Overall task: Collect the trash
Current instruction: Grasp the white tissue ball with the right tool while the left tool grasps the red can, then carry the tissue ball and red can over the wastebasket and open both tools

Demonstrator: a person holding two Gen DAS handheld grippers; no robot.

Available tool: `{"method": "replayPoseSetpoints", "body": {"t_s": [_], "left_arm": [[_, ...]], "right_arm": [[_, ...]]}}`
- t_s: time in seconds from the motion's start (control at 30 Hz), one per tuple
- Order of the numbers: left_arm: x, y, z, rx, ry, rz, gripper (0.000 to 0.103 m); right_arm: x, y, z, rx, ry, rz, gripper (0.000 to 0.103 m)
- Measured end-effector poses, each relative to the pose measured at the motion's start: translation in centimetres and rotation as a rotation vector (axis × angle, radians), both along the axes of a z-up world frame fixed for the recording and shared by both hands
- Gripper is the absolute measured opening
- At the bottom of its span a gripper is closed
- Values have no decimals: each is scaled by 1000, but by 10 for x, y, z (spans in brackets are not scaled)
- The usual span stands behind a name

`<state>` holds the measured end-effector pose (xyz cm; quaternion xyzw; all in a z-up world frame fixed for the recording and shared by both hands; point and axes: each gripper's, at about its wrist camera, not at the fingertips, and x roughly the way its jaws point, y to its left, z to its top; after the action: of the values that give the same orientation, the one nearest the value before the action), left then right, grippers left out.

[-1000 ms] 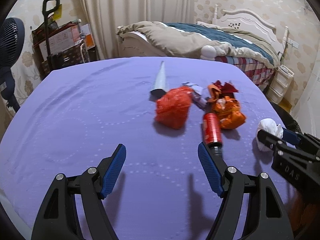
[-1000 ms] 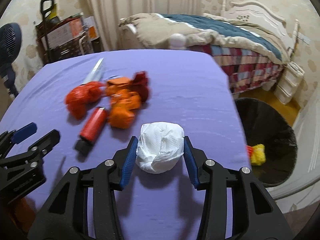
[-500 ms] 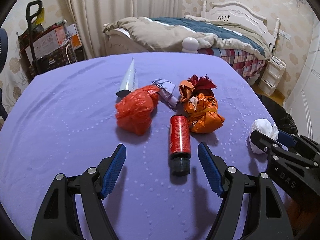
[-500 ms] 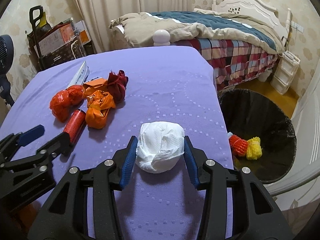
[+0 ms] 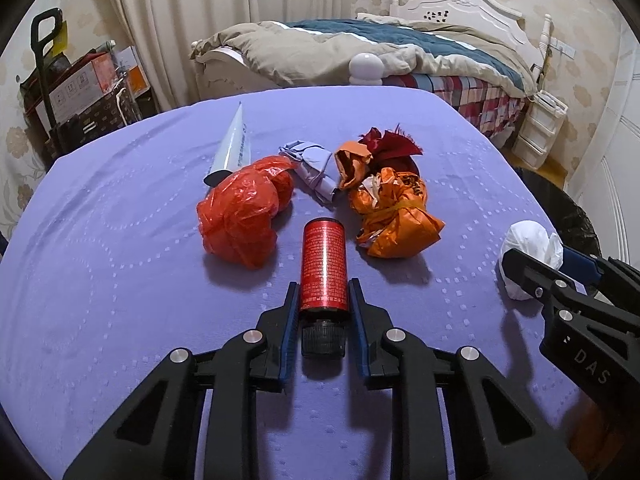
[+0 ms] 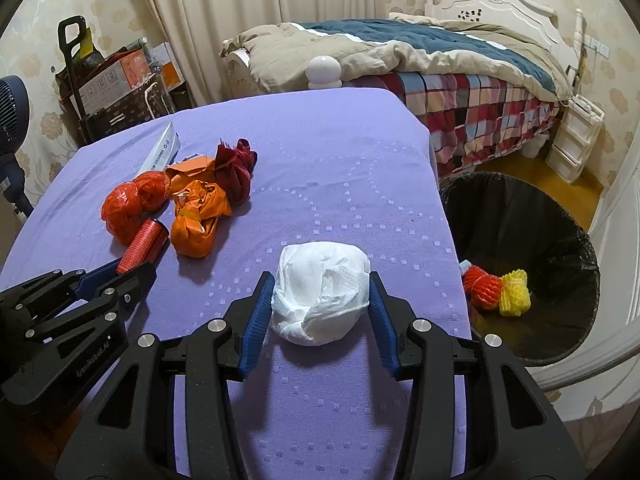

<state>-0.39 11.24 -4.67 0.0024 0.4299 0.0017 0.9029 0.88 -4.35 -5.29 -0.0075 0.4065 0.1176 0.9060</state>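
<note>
Lying lengthwise between my left gripper's (image 5: 323,322) just-closed jaws, the red canister (image 5: 323,270) pointed its black cap back at me, nearer that hand, while my right gripper (image 6: 322,300) pinched the white paper wad (image 6: 320,292) beside the black bin (image 6: 520,216).

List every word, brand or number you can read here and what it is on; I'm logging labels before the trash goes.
"DAS": on the black body of the right claw, seen from the left wrist.
White script on the left claw body: too blurred to read.
Fine print on the red can: too small.
Blue print on the white tube: too small.
Marks on the cardboard boxes: unreadable.
</note>
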Motion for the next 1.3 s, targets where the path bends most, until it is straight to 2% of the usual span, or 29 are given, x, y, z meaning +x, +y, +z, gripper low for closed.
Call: {"method": "replayPoseSetpoints", "body": {"t_s": [0.23,0.77,1.03,1.3], "left_arm": [[-7,7,5,-48,-32,7,25],[-21,0,26,-95,-103,-22,25],[-18,-29,42,-97,-156,-92,25],[1,-74,54,-109,-182,-184,25]], "right_arm": [[0,0,0,-2,-1,-1,45],[-12,-7,16,0,-51,-19,44],[-14,-39,34,-10,-100,-96,44],[-2,-91,43,-24,-124,-215,44]]}}
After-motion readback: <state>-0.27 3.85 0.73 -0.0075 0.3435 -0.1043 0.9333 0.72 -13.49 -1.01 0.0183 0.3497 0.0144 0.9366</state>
